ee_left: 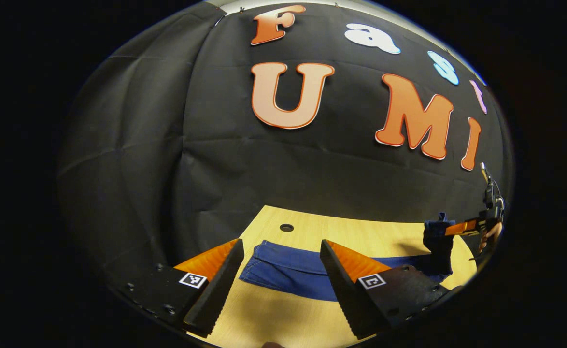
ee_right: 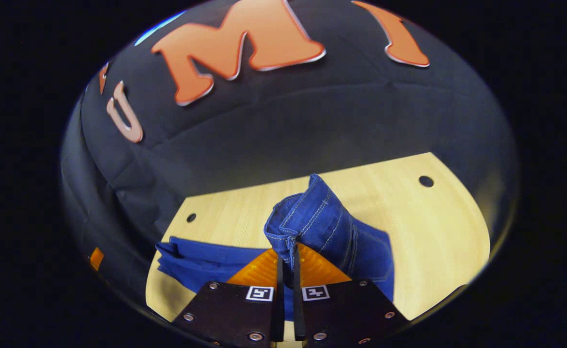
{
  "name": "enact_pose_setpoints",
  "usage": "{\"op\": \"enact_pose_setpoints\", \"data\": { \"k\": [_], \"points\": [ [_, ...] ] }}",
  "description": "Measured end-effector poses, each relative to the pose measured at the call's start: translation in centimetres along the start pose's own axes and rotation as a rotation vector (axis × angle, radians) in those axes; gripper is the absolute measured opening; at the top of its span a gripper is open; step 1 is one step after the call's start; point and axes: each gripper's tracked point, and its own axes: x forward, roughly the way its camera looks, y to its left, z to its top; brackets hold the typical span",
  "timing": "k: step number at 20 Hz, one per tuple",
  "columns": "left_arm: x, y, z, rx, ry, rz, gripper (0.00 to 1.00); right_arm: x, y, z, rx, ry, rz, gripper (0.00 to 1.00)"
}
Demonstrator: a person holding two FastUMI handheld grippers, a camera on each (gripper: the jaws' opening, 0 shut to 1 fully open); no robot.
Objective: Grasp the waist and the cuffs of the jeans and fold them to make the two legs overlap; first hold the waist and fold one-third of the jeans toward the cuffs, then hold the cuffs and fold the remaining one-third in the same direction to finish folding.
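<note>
Blue jeans [ee_left: 283, 273] lie lengthwise on the pale wooden table [ee_left: 361, 232]. My left gripper [ee_left: 281, 244] hovers open just above their near-left end, touching nothing. At the far right my right gripper [ee_left: 462, 227], held by a hand [ee_left: 490, 237], lifts the other end as a dark bunch [ee_left: 437, 237]. In the right gripper view the right gripper [ee_right: 288, 258] is shut on a thick end of the jeans [ee_right: 319, 217] with pale stitching, raised off the table. The rest of the jeans [ee_right: 196, 261] trails flat to the left. An orange bit of the left gripper [ee_right: 96, 258] shows beyond it.
The table [ee_right: 433, 227] has small round holes [ee_right: 426, 181] [ee_right: 191, 217] [ee_left: 287, 227] near its back edge. The black cloth wall stands right behind that edge. Bare wood lies right of the lifted end and in front of the jeans.
</note>
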Motion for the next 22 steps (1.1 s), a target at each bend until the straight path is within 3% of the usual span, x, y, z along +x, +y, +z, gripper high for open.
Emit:
{"op": "enact_pose_setpoints", "data": {
  "k": [4, 6, 7, 8, 9, 11, 12, 14, 18, 22],
  "points": [
    [2.3, 1.6, -2.9, -0.066, 0.109, 0.007, 0.98, 3.1, 1.7, -6.6, -0.039, 0.112, -0.036, 0.07],
    [3.4, 2.0, -5.0, -0.147, 0.2, 0.003, 0.98, 3.4, 3.3, -8.9, -0.027, 0.171, -0.001, 0.12],
    [4.1, 2.3, -6.2, -0.205, 0.253, 0.001, 0.98, 3.7, 4.5, -9.5, -0.013, 0.175, 0.041, 0.22],
    [4.7, 2.4, -7.4, -0.283, 0.306, -0.008, 0.98, 3.3, 5.5, -9.4, -0.004, 0.166, 0.077, 0.21],
    [5.4, 2.3, -8.4, -0.372, 0.355, -0.025, 0.98, 2.8, 6.8, -8.8, 0.005, 0.146, 0.111, 0.48],
    [6.9, 2.4, -10.8, -0.552, 0.462, -0.044, 0.98, 1.6, 7.6, -7.7, -0.002, 0.105, 0.134, 0.57],
    [7.6, 2.5, -12.6, -0.623, 0.527, -0.034, 0.98, 1.0, 7.0, -6.8, -0.02, 0.079, 0.12, 0.69],
    [8.9, 3.3, -15.3, -0.735, 0.624, -0.022, 0.98, -0.5, 6.1, -4.7, -0.062, 0.013, 0.104, 0.79],
    [13.0, 4.7, -17.9, -0.942, 0.664, -0.004, 0.98, -4.7, 3.7, -0.4, -0.089, -0.098, 0.058, 0.86],
    [14.9, 6.2, -20.6, -0.962, 0.702, 0.054, 0.98, -8.4, 1.0, 3.4, -0.068, -0.202, -0.001, 0.87]
  ]
}}
